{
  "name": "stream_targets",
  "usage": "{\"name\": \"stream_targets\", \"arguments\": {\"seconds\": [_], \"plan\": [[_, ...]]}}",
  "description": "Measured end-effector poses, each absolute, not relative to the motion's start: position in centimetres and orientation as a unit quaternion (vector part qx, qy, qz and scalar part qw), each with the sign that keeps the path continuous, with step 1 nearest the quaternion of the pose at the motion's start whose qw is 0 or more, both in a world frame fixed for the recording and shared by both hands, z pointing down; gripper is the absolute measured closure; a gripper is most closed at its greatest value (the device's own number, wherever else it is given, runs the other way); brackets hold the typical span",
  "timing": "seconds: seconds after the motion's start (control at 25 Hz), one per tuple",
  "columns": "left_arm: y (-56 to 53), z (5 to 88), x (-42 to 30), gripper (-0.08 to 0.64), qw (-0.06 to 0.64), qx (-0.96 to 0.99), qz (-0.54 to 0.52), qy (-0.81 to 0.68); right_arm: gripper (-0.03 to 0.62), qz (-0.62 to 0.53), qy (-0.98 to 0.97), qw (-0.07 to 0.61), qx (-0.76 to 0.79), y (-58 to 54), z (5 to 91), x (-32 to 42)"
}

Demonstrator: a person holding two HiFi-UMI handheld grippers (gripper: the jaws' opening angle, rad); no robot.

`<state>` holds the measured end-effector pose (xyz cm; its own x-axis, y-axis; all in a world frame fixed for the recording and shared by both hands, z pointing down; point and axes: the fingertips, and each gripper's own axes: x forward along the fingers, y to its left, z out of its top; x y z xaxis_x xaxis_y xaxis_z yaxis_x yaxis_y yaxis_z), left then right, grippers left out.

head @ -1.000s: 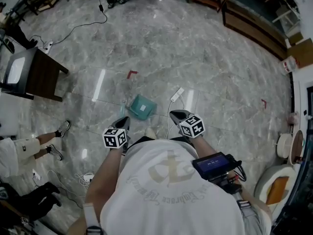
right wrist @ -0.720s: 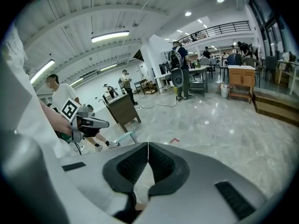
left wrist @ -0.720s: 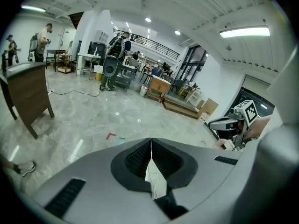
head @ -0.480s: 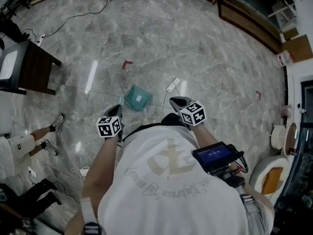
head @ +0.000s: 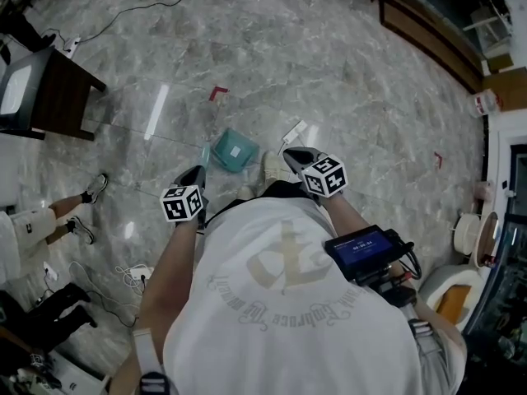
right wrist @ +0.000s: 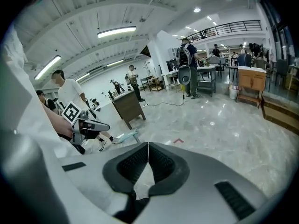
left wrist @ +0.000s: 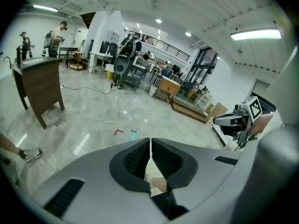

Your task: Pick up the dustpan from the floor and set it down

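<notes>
The teal dustpan (head: 233, 150) lies flat on the grey marble floor (head: 329, 81), untouched, a pale patch at its middle.

Glossy grey marble floor (head: 346, 81) with a dark wooden table (head: 58, 97).

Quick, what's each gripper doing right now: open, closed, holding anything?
Left gripper: closed, nothing between its jaws.
Right gripper: closed, nothing between its jaws.
The dustpan lies on the floor, in neither gripper.

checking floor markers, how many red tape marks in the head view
2. One red tape mark lies just beyond the teal dustpan; the other lies far to the right. The person's body may hide more.
</notes>
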<state>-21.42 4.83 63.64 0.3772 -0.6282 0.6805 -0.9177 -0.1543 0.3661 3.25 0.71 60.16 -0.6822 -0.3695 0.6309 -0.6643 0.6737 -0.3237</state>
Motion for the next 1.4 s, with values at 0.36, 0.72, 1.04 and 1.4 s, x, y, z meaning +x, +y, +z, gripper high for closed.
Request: {"name": "stream_targets", "arguments": {"seconds": [0.36,0.72,1.04,1.4], "plan": [[4.6,63.7,-22.4,0.535,0.372,0.732,0.201,-0.534,0.574,0.276,-0.879,0.264,0.283,0.5,60.3,2.4],[0.7,65.7,-20.4,0.437,0.388,0.703,0.262,-0.535,0.574,0.315,-0.864,0.262,0.292,-4.5,62.0,7.2],[0.1,69.0,-21.1,0.397,0.411,0.676,0.315,-0.524,0.574,0.331,-0.861,0.249,0.296,-6.2,63.0,8.1],[-1.4,72.9,-22.3,0.388,0.439,0.654,0.345,-0.510,0.574,0.349,-0.836,0.253,0.338,-7.1,64.4,11.8]]}}
